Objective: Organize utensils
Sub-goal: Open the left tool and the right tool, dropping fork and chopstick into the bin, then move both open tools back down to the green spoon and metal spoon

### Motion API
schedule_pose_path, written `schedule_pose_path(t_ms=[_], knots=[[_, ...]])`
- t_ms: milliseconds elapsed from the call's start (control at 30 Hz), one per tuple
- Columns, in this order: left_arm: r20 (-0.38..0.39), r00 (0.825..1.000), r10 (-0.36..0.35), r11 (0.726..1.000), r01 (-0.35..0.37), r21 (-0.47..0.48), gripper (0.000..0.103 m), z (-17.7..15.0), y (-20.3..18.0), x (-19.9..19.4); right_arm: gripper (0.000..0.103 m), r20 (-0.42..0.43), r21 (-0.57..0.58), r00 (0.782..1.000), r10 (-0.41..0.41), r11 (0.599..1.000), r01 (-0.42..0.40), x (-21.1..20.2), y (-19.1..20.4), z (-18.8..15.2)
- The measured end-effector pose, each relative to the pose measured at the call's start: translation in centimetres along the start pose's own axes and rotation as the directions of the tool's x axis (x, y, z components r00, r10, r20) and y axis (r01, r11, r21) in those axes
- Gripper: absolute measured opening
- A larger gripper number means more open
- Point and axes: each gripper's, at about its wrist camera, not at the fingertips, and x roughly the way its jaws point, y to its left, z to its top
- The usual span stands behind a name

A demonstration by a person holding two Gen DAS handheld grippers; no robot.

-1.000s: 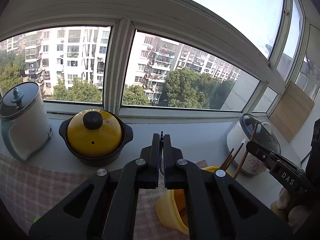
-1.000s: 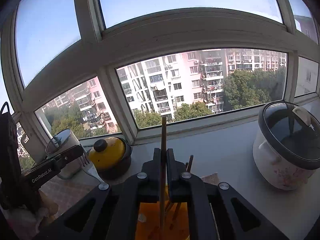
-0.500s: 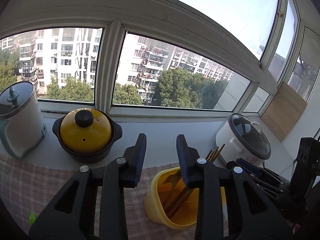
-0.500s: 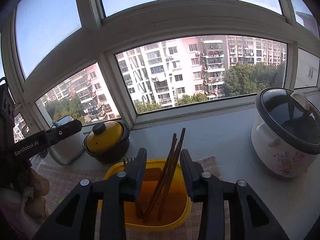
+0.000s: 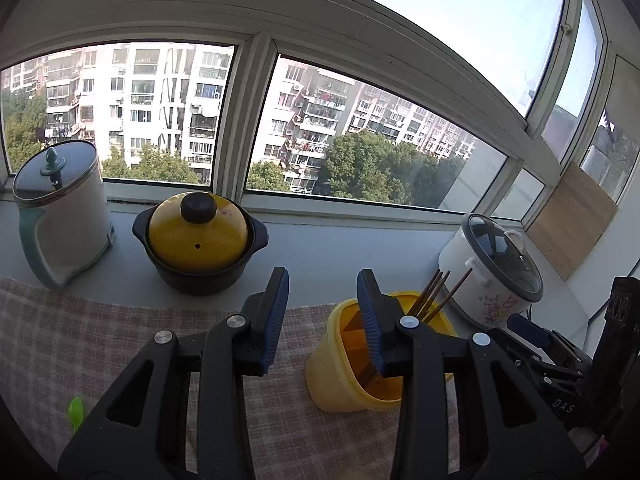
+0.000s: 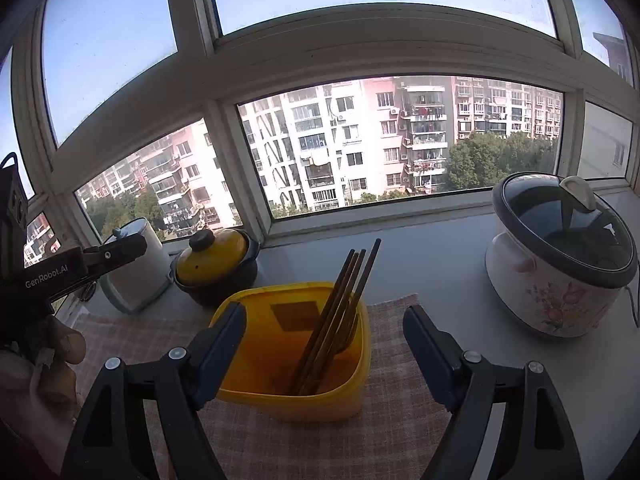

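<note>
Both grippers are spread wide and hold nothing. The chopsticks (image 6: 340, 308) stand in the yellow tub (image 6: 296, 396) on the cloth (image 6: 400, 432) near its back edge, leaning up and right. The tub sits straight ahead of the right gripper (image 6: 324, 344), between its jaws, and off to the right of the left gripper (image 5: 322, 312), so the right looks nearer.

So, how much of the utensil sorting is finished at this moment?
Done: the chopsticks and a fork stand inside the yellow holder on the checked cloth. In hand: nothing; the left gripper and right gripper are both open and empty. Left: no loose utensils show in either view, so probably little remains.
</note>
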Motion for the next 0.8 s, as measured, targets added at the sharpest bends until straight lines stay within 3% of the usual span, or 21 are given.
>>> schedule_pose_path(t_ms=[133,200,300,500,800], knots=[[-0.025,0.999,0.029,1.0,-0.029,0.001,0.059,-2.1,1.4,-1.0,0.088,-0.022,-0.005,0.999,0.025,1.0,-0.025,-0.8,0.3,-0.8],[-0.052,0.998,0.035,0.999,-0.035,-0.002,0.06,-3.3,2.3,-1.4,0.091,-0.03,-0.018,0.999,0.03,0.999,-0.03,-1.2,0.6,-1.3],[-0.087,0.993,0.075,0.997,-0.076,-0.013,0.07,-5.2,3.7,-2.2,0.098,-0.024,-0.041,0.999,0.028,0.999,-0.029,-2.0,1.2,-2.3],[-0.144,0.978,0.149,0.984,-0.161,-0.077,0.071,-8.7,7.7,-4.3,0.103,0.003,-0.06,1.0,0.015,0.998,-0.015,-3.3,2.1,-3.6],[-0.245,0.932,0.267,0.954,-0.291,-0.067,0.071,-12.9,12.9,-7.8,0.103,-0.026,-0.138,1.0,0.012,0.99,-0.015,-3.2,4.4,-5.3]])
